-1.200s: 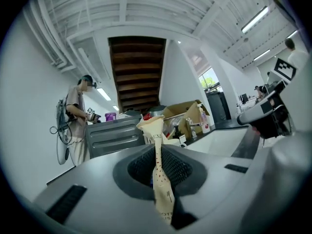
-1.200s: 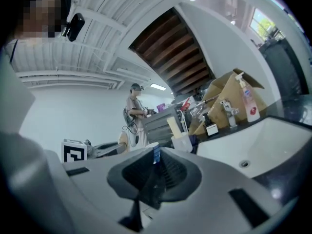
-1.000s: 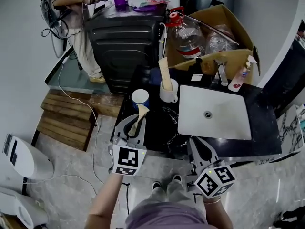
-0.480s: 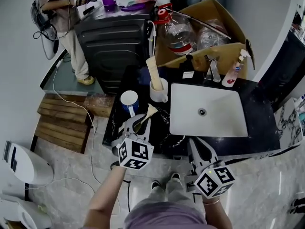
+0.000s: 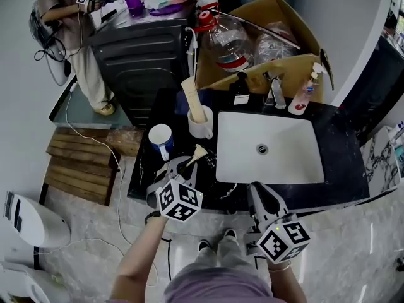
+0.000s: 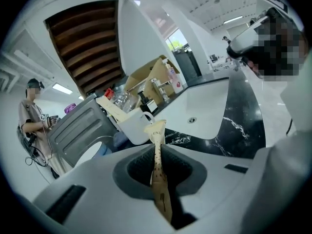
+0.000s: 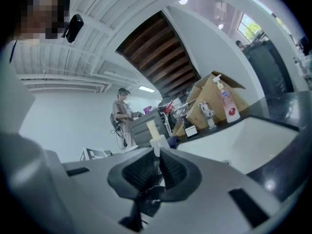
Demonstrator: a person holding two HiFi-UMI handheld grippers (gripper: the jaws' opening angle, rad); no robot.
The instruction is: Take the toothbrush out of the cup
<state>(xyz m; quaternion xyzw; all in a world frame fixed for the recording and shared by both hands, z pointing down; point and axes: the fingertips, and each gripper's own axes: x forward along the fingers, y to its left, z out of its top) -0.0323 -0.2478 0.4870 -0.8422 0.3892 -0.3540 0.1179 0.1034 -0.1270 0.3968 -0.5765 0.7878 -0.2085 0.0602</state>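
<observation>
A toothbrush in a beige paper wrapper is clamped in my left gripper. Its wrapped head sticks out past the fingertips, over the black marble counter. In the left gripper view the toothbrush runs straight up between the pressed pads. The blue cup with a white inside stands just left of and beyond the toothbrush tip, apart from it. My right gripper hovers at the counter's front edge, near the sink, shut with nothing in it; in its own view the right gripper shows its pads together.
A white mug holding a tall beige wrapped item stands behind the cup. The white sink fills the counter's middle, with a tap, a soap bottle and a cardboard box behind. A person stands at far left.
My left gripper has carried the toothbrush down and to the right, away from the blue cup, and has rolled. The right gripper has barely shifted.
</observation>
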